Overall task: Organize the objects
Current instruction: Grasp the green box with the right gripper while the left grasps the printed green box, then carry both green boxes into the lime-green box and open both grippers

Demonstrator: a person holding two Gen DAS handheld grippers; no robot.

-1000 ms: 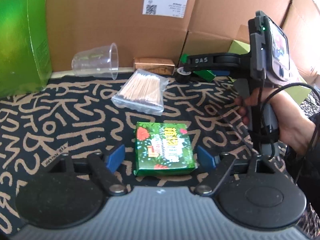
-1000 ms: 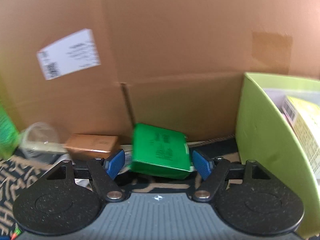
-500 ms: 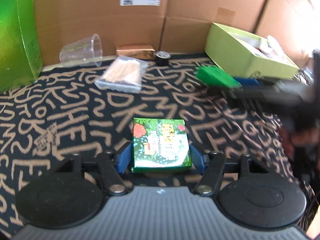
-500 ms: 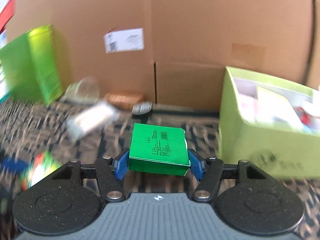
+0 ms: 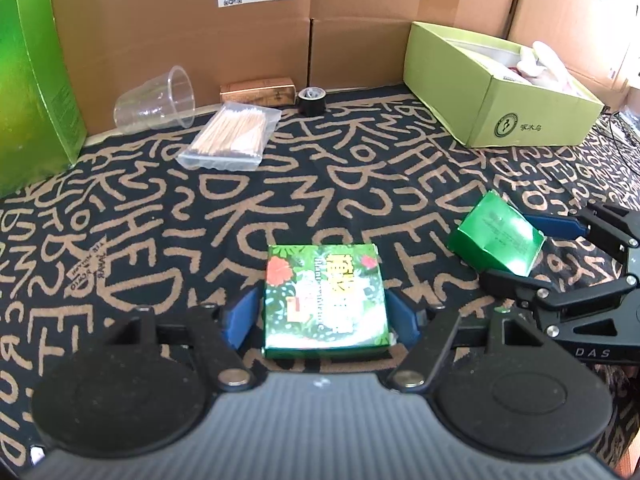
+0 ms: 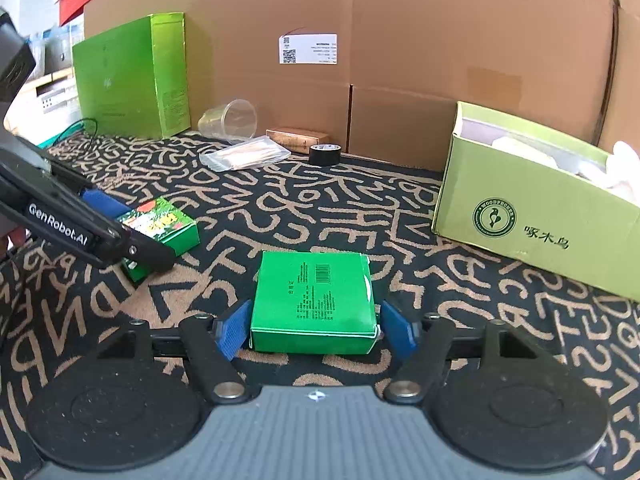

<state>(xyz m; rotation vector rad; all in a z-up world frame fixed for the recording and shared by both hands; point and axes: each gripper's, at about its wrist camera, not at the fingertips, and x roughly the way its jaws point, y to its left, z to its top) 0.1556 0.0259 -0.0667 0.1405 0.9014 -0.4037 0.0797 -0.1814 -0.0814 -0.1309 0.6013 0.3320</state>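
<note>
A flowered green box [image 5: 326,300] lies on the patterned cloth [image 5: 280,200] between the blue pads of my left gripper [image 5: 322,316]. Its jaws are opening, and a thin gap shows at the pads [image 5: 240,316]. A plain green box [image 6: 314,304] with a barcode sits on the cloth between the fingers of my right gripper [image 6: 314,330]. Those jaws are opening too, with both pads [image 6: 234,330] just clear of its sides. The right gripper [image 5: 516,252] and plain box [image 5: 496,236] show at the left wrist view's right. The left gripper [image 6: 132,228] and flowered box [image 6: 160,228] show at the right wrist view's left.
An open lime box [image 5: 500,92] with white items stands at the back right. A tall green box [image 5: 32,80] stands at the back left. Along the cardboard wall [image 5: 160,20] lie a clear cup [image 5: 156,100], a bag of wooden sticks [image 5: 232,136], a brown box [image 5: 258,90] and a black tape roll [image 5: 313,102].
The right gripper carried the plain green box from the cardboard wall to the front, beside the left gripper. Both grippers' pads pressed their boxes half a second ago and now stand off them.
</note>
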